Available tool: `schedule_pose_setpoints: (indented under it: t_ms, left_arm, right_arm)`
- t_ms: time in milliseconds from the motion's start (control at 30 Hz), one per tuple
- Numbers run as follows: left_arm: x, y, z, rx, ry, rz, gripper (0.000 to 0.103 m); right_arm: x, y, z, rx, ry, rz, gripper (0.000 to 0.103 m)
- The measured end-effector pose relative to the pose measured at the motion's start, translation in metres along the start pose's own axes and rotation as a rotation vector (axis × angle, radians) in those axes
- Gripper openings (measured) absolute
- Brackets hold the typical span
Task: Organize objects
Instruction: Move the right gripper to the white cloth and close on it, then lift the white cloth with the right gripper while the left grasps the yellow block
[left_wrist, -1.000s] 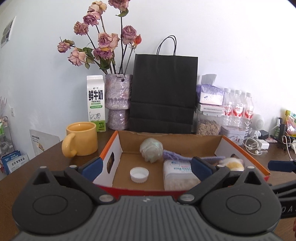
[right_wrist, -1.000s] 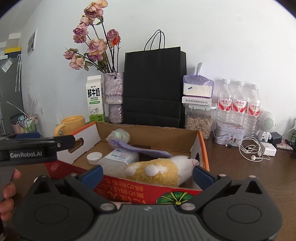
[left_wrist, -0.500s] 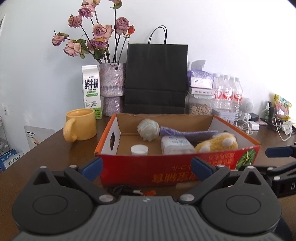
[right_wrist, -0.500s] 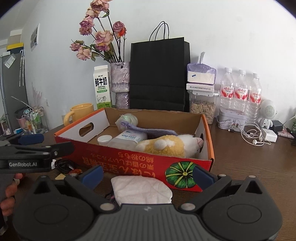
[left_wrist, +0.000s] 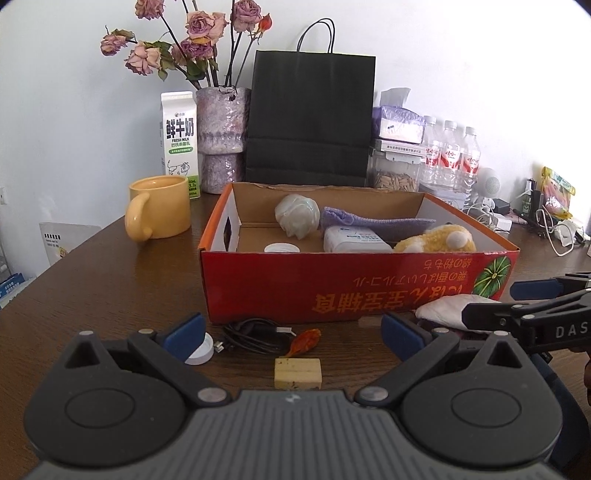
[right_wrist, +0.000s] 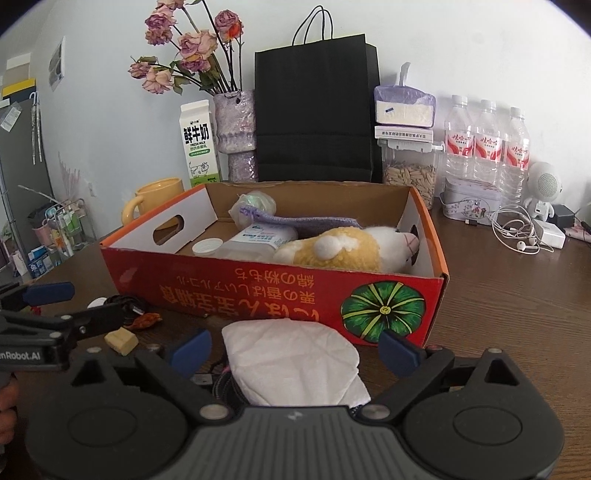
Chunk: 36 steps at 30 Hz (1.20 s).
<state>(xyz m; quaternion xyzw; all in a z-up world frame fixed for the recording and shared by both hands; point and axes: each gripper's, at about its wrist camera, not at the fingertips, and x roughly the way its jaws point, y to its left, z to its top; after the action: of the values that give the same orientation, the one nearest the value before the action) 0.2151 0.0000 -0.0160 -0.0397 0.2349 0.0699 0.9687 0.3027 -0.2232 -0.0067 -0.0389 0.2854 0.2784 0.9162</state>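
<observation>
We see a red cardboard box (left_wrist: 354, 284) open on the brown table, its printed lettering upside down, a green pumpkin picture at one front corner. Inside lie a pale crumpled bag (left_wrist: 297, 215), a purple cloth (left_wrist: 373, 224), a white packet (left_wrist: 354, 239), a white lid (left_wrist: 281, 248) and a yellow-and-white plush toy (right_wrist: 343, 248) on its side. In front of the box, on the table: a white folded cloth (right_wrist: 291, 360), a coiled black cable (left_wrist: 255, 334), a small orange piece (left_wrist: 306, 341), a pale yellow block (left_wrist: 297, 373) and a second white lid (left_wrist: 199, 352).
</observation>
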Motion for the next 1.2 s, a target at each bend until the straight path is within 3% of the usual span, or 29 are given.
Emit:
schedule_pose_setpoints:
  t_ms: [267,567,600,1000,1200]
  left_arm:
    - [0.008,-0.001,-0.002,0.003,0.045,0.001,0.103]
    - [0.015,-0.002,-0.005,0.01,0.092,0.012,0.103]
    - [0.016,-0.002,-0.005,0.009,0.096,0.013,0.103]
    - [0.024,-0.001,-0.008,0.011,0.128,0.021,0.103]
    - [0.027,-0.003,-0.008,0.017,0.15,0.022,0.083]
  right_arm:
    - [0.013,0.0,-0.005,0.005,0.054,0.015,0.078]
    - [0.003,0.0,-0.003,0.009,0.008,0.012,0.07]
    - [0.0,0.0,-0.003,0.009,-0.001,0.012,0.065]
    - [-0.024,0.005,-0.003,-0.011,-0.073,-0.001,0.063]
    - [-0.038,0.007,-0.007,-0.016,-0.112,-0.011,0.063]
